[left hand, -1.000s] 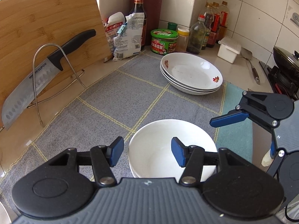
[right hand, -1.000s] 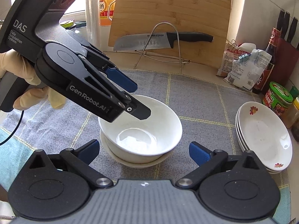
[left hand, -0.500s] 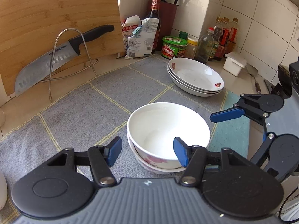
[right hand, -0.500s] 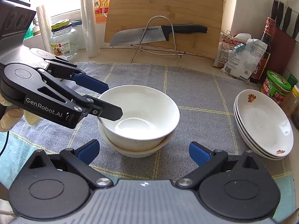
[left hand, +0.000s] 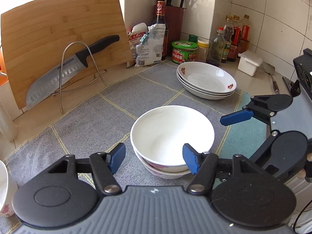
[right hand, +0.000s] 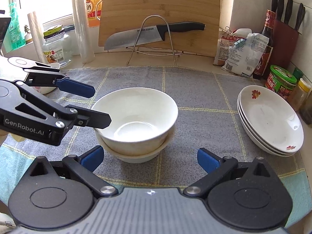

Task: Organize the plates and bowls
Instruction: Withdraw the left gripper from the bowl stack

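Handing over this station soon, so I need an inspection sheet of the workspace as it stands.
Surface: grey checked cloth over the counter.
Job's things: two white bowls nested at the middle; three plates stacked to the right; another bowl far left, mostly hidden.
Clutter: knife on a wire stand against the cutting board; bags, sauce bottles, green-lidded tub, glass jar.
Grippers: left gripper, jaws just been opening, nothing between them, one fingertip over the bowl rim; right gripper open, empty.
Cables: one thin cable at the right edge.
Surroundings: tiled wall, knife block, window.
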The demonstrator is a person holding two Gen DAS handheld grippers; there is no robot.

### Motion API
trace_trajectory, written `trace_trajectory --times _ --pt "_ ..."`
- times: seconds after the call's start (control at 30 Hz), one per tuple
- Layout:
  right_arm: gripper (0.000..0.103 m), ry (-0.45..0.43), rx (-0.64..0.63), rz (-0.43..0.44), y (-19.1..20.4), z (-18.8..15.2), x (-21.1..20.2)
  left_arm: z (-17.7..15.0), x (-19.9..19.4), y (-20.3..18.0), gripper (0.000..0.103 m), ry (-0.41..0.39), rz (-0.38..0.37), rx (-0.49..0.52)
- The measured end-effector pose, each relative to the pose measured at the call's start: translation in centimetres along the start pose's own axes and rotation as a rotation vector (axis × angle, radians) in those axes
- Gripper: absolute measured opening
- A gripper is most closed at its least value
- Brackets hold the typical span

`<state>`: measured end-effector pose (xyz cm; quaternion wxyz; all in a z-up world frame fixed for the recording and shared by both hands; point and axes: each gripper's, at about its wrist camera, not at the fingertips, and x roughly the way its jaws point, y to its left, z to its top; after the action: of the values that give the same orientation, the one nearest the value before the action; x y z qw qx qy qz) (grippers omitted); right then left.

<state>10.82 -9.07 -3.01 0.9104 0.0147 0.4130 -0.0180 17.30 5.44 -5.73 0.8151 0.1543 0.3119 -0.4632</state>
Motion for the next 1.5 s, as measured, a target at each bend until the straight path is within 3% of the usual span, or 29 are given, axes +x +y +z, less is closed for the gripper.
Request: trace_trajectory --times 0.1,0.17,0.33,0.47,0.7,1.0,1.5 --pt "0.103 0.001 0.013 0.009 0.1 -0.2 0.1 0.0 -0.4 -0.5 0.068 -0.026 0.008 -0.011" --pt "0.103 -0.005 0.003 -0.002 0.5 -0.2 0.1 -0.2 -0.7 -0.4 0.077 -0.038 0.007 -0.041" --pt "0.103 -0.01 -0.032 -0.003 1.3 0.0 -0.2 -0.8 -1.9 0.3 0.079 -0.069 0.025 -0.1" --pt "0.103 -0.028 -0.084 0.0 2.3 0.7 -1.4 -1.5 -3.6 1.9 0.097 -0.095 0.109 -0.14" --pt "0.103 -0.064 -0.226 0.027 5.0 3.6 -2.5 -4.3 -6.4 6.6 0.098 -0.11 0.32 -0.277" --pt "0.103 -0.066 -0.415 0.11 10.6 8.0 -0.5 -8.9 -8.7 11.8 0.098 -0.081 0.561 -0.405" --pt "0.103 -0.027 -0.518 0.316 17.9 16.5 5.8 -10.9 -6.4 16.5 0.098 -0.068 0.631 -0.43"
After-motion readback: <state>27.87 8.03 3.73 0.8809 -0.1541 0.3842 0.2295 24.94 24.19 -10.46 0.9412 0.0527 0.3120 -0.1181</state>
